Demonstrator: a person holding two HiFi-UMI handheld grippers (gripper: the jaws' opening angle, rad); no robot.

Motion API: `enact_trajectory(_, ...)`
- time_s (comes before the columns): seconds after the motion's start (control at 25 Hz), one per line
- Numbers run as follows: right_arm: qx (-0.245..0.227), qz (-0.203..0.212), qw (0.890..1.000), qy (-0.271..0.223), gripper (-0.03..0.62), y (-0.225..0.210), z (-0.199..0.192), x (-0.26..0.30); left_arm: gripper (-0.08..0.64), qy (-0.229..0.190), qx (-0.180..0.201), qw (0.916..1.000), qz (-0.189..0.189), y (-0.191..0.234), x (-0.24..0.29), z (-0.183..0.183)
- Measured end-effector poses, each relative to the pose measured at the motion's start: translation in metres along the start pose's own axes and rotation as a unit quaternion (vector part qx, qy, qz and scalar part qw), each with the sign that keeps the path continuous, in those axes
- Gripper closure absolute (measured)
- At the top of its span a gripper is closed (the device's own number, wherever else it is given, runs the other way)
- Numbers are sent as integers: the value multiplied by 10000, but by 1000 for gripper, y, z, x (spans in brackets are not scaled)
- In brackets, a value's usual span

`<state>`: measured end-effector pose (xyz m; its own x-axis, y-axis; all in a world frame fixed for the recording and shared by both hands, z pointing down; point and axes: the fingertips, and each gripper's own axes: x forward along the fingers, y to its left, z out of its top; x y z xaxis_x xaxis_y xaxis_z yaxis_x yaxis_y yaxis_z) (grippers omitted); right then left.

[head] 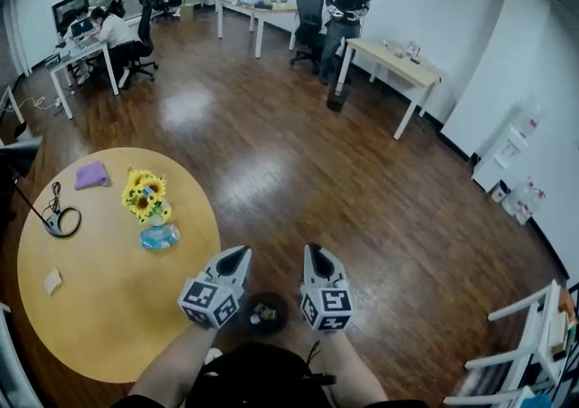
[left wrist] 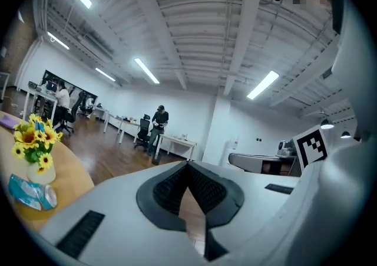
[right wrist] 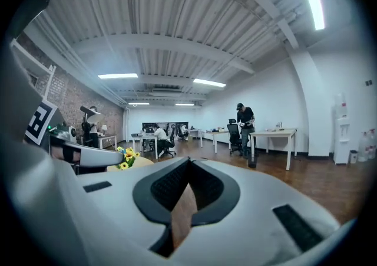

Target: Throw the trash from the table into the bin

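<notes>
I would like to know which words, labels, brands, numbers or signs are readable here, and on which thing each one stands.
No text is readable in any view.
Cubes on the left gripper and right gripper: black-and-white square markers only, no letters.
Blue packet on the round table: print too blurred to read.

A small round black bin (head: 249, 305) is standing upright on the brown wooden floor (head: 298, 171), just off the edge of the round light-wood table (head: 109, 316). Its open mouth is facing up, with a few pale scraps (head: 265, 313) lying inside. A crumpled pale-blue plastic wrapper (head: 160, 235) is lying on the tabletop near the right rim. A small flat beige paper scrap (head: 53, 281) is lying well apart from it, toward the left side.
</notes>
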<state>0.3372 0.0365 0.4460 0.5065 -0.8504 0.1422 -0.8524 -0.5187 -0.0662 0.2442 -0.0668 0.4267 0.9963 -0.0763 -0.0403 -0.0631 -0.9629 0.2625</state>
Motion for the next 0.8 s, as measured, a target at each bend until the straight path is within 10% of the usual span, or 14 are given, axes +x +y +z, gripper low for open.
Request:
enact_trajectory(0.44,-527,1030,9926,-365,591,96,22,31,560,-857,389,9902,1029,52,-83,55)
enact_trajectory(0.8,-432,2577,9652,-147,591,264,8,68,560,-1163,539,9540,2708,141,-244,85)
